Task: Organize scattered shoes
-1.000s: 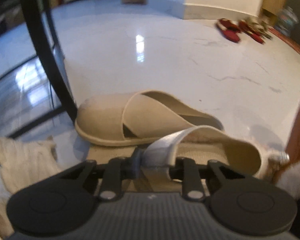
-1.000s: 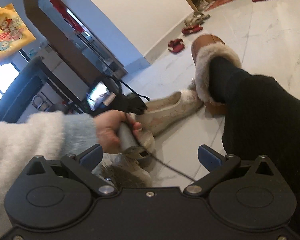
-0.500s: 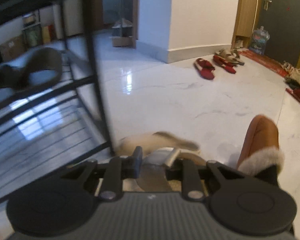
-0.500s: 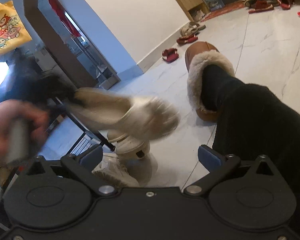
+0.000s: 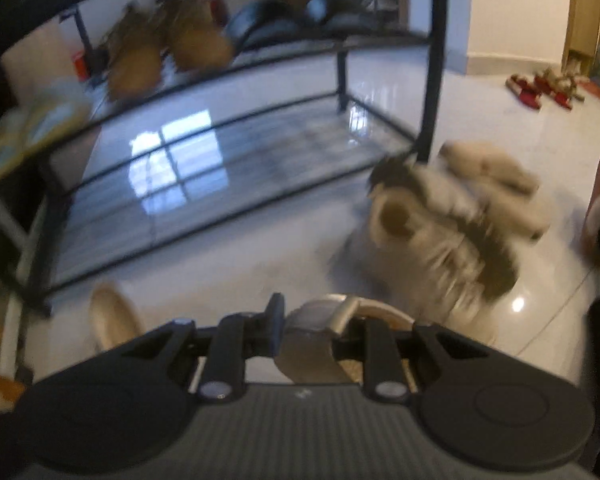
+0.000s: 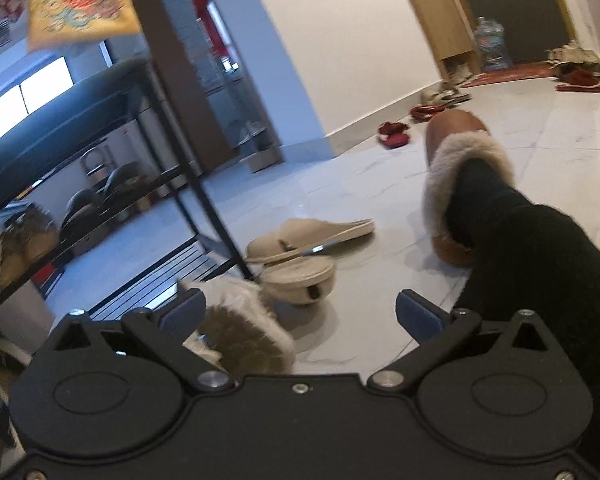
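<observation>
Our left tongs (image 5: 312, 322) are clamped on the strap of a beige slipper (image 5: 320, 344), held up near the camera. Our right tongs (image 6: 298, 312) are spread wide with nothing between them, and a furry slipper (image 6: 244, 332) lies on the floor just beside the left finger. A bit farther, two more beige slippers (image 6: 300, 240) are piled by the black shoe rack (image 6: 204, 200) leg. Far off, red slippers (image 6: 394, 134) sit near the wall.

Right gripper (image 6: 298, 312) has its jaws spread wide, nothing between them, with a furry slipper (image 6: 244, 332) just beside the left one. Beige slippers (image 6: 308, 236) sit piled by the black shoe rack (image 6: 148, 196) leg, and a brown fur-trimmed boot (image 6: 460, 148) is on the floor (image 6: 540, 152).
</observation>
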Demonstrator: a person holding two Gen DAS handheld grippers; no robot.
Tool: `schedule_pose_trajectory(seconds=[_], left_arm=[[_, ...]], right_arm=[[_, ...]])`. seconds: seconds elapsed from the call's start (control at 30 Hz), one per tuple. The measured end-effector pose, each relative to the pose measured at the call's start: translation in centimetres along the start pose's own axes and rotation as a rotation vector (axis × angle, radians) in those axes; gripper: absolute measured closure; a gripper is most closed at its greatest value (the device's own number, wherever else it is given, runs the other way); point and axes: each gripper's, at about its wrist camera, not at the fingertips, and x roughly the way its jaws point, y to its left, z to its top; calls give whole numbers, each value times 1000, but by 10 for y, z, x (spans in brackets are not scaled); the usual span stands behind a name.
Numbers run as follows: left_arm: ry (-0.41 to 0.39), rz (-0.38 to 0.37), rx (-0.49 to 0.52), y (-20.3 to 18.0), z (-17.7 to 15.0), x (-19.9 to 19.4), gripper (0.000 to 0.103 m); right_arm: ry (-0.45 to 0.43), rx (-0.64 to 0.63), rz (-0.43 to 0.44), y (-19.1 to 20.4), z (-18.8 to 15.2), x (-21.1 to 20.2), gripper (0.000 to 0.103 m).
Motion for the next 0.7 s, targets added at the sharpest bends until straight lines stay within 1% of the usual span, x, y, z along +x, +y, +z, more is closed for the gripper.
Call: schedule_pose_trajectory(seconds=[0.07,0.2,0.33,0.4,0.43,0.47,0.5,0.53,0.57,0.6,0.63,0.7], left_arm=[[34,20,-20,17,-24,13,83],[70,41,-56,33,-53,35,83],[94,34,-200,56,-65,64,83],[113,47,-272,64,-69,78,79],[117,44,-312,70,-74,80,73],[120,27,-340,74,-78,79,69],[124,6,-360,78,-81,79,65],[133,-24,-371,83,-84,78,51],[142,-48,-372,87,-89,75,30],[142,-55,-367,89,-92,70,22],[137,-56,-360,90,-94,65,15],[73,-45,-322,95,-102,43,12]], right_arm=[[13,-12,9,5,-3,-2,0],[29,-45,4,14,-5,-10,0],[65,-79,39,26,-5,-25,0],[104,-93,66,33,-6,-29,0],[126,-101,82,37,-8,-30,0],[140,-106,92,39,-9,-32,0],[175,-118,115,43,-12,-33,0],[227,-134,149,49,-15,-34,0],[252,-142,166,52,-17,-33,0],[291,-168,196,58,-21,-32,0],[342,-208,233,67,-27,-30,0],[402,-302,279,86,-37,-25,0]])
